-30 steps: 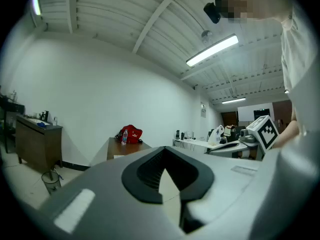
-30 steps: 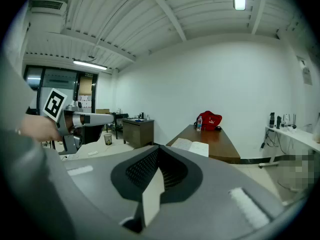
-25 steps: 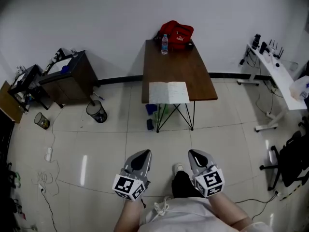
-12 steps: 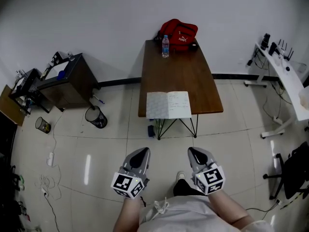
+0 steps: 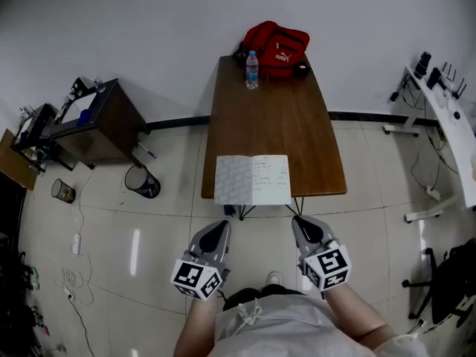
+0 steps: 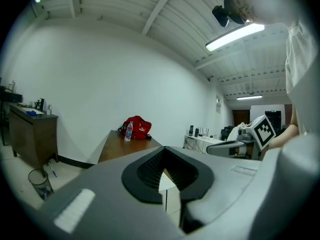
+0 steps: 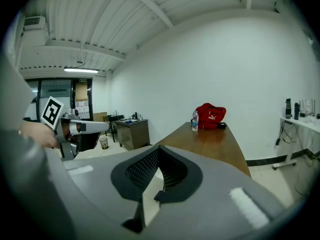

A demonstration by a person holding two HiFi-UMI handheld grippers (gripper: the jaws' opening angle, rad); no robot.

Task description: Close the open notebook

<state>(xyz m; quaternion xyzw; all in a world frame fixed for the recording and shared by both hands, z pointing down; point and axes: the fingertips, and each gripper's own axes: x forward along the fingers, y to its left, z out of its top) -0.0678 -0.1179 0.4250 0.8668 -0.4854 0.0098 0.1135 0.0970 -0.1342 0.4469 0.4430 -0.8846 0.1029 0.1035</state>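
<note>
Ahead of the left gripper [image 5: 220, 229] and right gripper [image 5: 300, 223], fingers clenched empty, lies the open notebook [image 5: 253, 179].

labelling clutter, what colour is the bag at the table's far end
Red; the bag shows best in the head view.

- left gripper [image 5: 220, 229]: grey shell, black ribbed pads, white cube [image 5: 197, 279] with black square markers
- right gripper [image 5: 301, 224]: the same
- white shirt [image 5: 275, 327], cord at front

We cannot read the writing in the notebook [image 5: 252, 179], nor the label on the bottle [image 5: 252, 70]: too small.
</note>
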